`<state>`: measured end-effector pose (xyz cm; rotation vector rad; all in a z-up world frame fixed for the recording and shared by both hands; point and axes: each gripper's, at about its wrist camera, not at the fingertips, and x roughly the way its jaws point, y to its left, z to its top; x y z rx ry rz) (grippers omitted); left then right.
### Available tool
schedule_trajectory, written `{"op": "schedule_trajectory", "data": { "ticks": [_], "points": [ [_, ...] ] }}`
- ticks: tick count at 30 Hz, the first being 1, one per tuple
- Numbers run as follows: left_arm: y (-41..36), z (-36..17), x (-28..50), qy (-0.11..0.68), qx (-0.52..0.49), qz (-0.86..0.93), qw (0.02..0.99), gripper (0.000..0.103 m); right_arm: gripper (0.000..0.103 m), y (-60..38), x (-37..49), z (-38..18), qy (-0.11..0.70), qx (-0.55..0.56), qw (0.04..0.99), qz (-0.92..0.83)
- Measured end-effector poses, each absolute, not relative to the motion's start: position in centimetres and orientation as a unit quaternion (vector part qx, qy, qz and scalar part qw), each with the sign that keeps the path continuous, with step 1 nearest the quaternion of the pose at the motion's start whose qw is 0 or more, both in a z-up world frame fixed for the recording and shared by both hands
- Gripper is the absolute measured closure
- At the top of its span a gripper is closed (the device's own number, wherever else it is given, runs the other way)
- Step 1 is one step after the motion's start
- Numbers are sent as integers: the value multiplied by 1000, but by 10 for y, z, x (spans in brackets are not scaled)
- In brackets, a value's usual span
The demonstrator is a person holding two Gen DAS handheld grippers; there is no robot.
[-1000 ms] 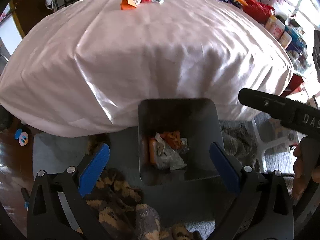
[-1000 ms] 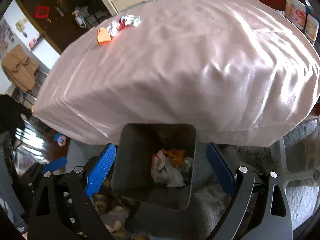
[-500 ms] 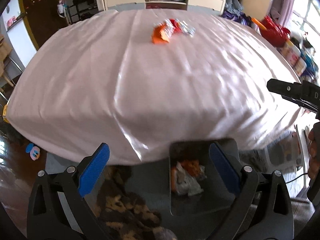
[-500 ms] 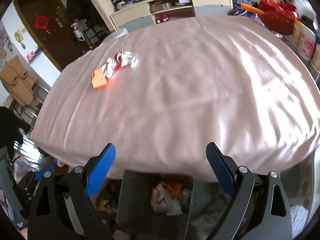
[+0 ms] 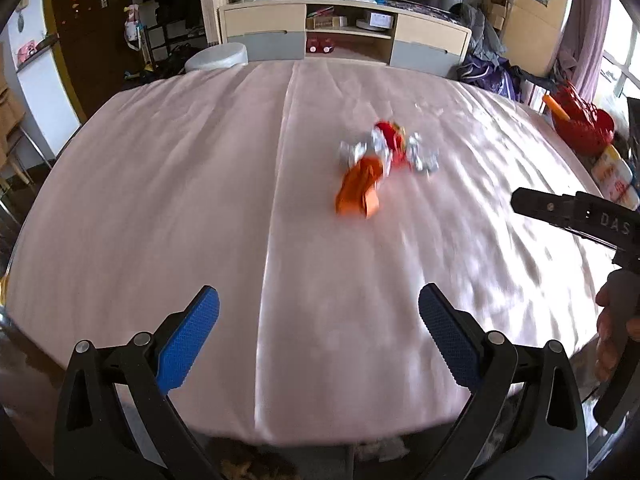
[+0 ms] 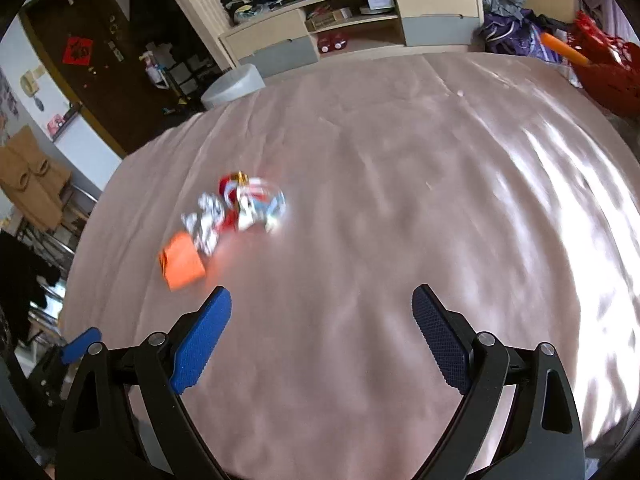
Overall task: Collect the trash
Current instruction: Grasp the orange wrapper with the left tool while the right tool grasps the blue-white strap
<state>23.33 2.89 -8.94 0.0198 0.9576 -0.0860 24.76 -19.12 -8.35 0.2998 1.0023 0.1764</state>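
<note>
**Mia:** Left wrist view first. What does it catch that the other misses?

**Ren:** At its right edge, the body of the right gripper with a hand on its handle. Along the bottom edge, under the table's near rim, a sliver of pale crumpled stuff shows; I cannot tell what it is. The left gripper has its blue pads spread wide, nothing between them, above the pink tablecloth.

**Mia:** And the right wrist view?

**Ren:** It shows a blue pad of the left gripper low at its left edge, plus a brown coat hanging at the left wall. The right gripper is also spread wide and empty.

**Mia:** Where is the trash?

**Ren:** On the cloth, well ahead of both grippers, touching neither. It is a small cluster: an orange wrapper nearest, with crumpled silver foil and a red scrap bunched right behind it. In the right wrist view the orange wrapper sits to the left of the fingers. The pile is blurred in both views.

**Mia:** Anything around it?

**Ren:** A red basket beyond the table's right side, and a low cabinet at the far wall.
</note>
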Motion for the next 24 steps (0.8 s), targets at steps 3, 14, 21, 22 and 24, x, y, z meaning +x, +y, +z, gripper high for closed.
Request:
{"op": "schedule_trajectory", "data": {
  "ticks": [3,14,21,22,24],
  "points": [
    [24,-90,255,455,17,-42,889,9,20,-185,272,-83,477,152,860,97],
    [15,-109,311,457,23,-66,887,43,50,-155,327,-103,491,151,847,138],
    [13,-118,315,462,21,-86,882,72,94,-147,321,-113,492,138,846,151],
    [12,-117,311,463,20,-88,882,77,95,-148,315,-111,489,133,849,149],
    [10,-114,301,463,24,-90,881,78,96,-154,305,-107,486,130,851,149]
  ]
}}
